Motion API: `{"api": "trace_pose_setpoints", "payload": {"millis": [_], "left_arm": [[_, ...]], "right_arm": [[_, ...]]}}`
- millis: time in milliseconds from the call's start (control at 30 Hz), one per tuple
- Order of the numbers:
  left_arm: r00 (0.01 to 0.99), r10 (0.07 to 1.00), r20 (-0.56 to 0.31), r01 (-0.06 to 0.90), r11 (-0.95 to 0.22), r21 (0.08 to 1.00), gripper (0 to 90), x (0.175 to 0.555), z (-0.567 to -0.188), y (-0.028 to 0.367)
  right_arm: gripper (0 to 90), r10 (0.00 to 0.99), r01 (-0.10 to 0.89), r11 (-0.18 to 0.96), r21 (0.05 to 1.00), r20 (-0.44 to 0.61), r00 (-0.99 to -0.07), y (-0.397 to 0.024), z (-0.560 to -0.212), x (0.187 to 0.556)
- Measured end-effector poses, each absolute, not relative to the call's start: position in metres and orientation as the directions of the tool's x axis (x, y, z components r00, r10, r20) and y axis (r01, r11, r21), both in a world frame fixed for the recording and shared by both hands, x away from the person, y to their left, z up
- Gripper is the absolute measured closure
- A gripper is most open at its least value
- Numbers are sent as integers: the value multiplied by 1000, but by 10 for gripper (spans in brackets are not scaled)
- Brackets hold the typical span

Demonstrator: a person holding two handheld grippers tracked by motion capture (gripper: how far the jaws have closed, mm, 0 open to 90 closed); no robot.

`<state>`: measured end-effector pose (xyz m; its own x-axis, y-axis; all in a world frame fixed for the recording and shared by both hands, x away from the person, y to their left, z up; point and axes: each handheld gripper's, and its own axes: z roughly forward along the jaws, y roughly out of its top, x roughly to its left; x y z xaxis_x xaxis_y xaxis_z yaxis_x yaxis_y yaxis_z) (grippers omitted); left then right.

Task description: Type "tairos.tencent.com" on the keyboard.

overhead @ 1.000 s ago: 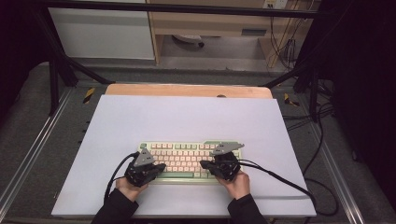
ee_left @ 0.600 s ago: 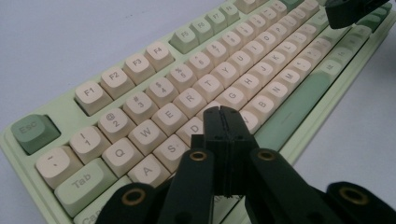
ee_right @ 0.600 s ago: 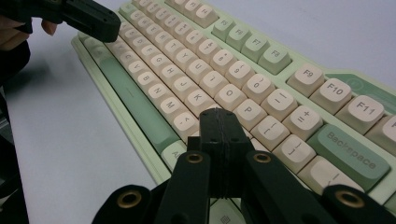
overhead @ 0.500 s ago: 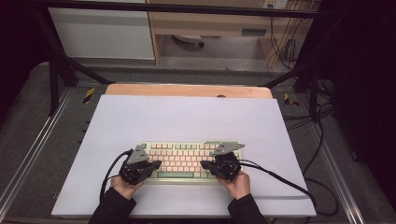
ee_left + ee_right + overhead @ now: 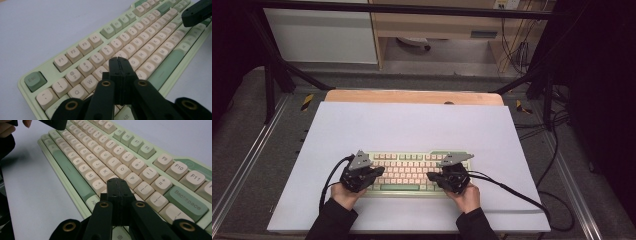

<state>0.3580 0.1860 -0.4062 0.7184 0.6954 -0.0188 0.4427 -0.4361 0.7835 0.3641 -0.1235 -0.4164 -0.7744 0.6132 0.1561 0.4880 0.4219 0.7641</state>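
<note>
A pale green keyboard with cream keys lies near the front of the white mat. My left gripper is shut and empty, its tips over the keyboard's left part. In the left gripper view the closed tips hover just above the letter keys of the keyboard near the left end. My right gripper is also shut and empty, over the right part. In the right gripper view its tips sit above the keys of the keyboard left of Backspace. Whether either tip touches a key is unclear.
The white mat covers a wooden board. Black cables trail from the grippers over the mat's front right. Metal frame rails run along both sides. A cabinet and shelf stand beyond the table.
My left gripper has shifted slightly left and away over the keyboard's left end, and its grey plate now shows. The right gripper has stayed put.
</note>
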Motion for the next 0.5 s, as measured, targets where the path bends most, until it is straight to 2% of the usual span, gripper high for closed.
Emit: {"api": "trace_pose_setpoints", "payload": {"millis": [500], "left_arm": [[689,724,-13,474,-437,765,899,377,-413,182]], "right_arm": [[900,612,488,422,764,156,-775,-124,-416,364]]}}
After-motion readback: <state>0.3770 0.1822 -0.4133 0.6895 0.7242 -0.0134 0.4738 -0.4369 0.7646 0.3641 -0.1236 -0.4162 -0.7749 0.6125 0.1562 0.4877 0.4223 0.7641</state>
